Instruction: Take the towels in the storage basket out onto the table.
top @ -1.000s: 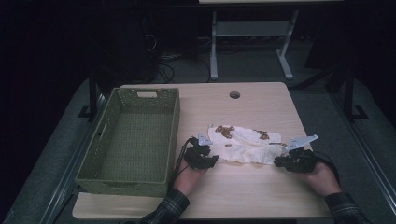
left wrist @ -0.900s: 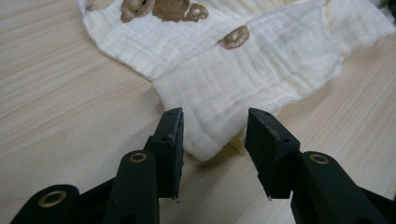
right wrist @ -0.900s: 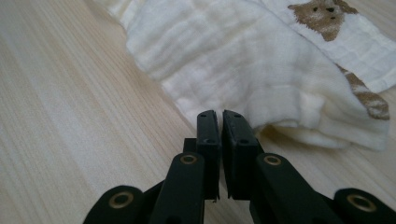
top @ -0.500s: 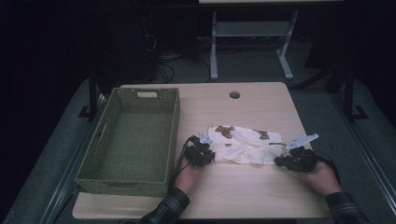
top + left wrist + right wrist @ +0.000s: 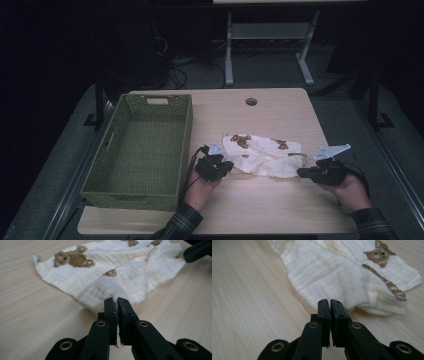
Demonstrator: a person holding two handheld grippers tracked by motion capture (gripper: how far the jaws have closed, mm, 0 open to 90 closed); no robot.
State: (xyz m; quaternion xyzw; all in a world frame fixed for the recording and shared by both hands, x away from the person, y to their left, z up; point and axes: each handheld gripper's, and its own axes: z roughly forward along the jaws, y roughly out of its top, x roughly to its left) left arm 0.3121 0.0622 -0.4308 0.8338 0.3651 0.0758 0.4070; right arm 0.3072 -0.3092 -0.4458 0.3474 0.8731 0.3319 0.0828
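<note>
Left gripper (image 5: 117, 300) just closed, now pinching cloth (image 5: 112, 270); right gripper (image 5: 329, 301) pinching cloth too at middle right; basket (image 5: 150, 107) empty, folding not started

Both forearms reach in low over the table (image 5: 280, 110). The left gripper (image 5: 117, 301) has just been closing (jaws pinched now); the right gripper (image 5: 329, 302) is clamped too, jaws together, just above the tabletop.
</note>
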